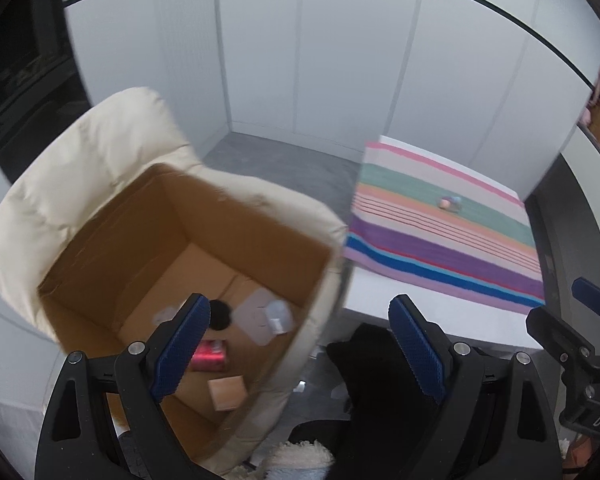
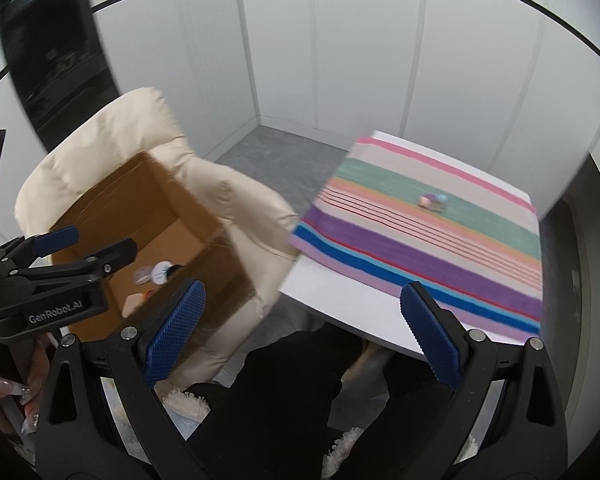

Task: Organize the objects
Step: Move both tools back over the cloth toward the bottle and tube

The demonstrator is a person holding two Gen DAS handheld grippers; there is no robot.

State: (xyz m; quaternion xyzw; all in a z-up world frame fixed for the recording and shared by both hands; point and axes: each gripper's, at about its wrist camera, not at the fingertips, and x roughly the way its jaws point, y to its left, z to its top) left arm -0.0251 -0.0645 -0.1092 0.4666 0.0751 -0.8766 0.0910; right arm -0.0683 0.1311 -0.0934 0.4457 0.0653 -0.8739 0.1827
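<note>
Both hand-held grippers, left [image 1: 296, 344] and right [image 2: 300, 332], hang wide apart and empty while the little pastel toy [image 2: 432, 201] (blurry, probably light and soft) sits mid-cloth on the striped surface [image 2: 420, 240], best pinched across its sides.

- Right gripper [image 2: 300, 334]: at 6 o'clock, blue-padded fingers [image 2: 172, 330] spread wide, nothing between them.
- Left gripper [image 2: 90, 242]: at 9 o'clock, fingers apart over the box, empty.
- Cardboard box [image 2: 204, 216]: at 9 o'clock, open-topped, resting on a cream cushioned chair [image 2: 112, 132]; small blurred items lie inside.
- Striped cloth [image 2: 440, 240]: at 3 o'clock, spread on a white table [image 2: 320, 292].
- Small pastel object [image 2: 432, 201]: on the cloth's green stripe, too blurred to identify.
</note>
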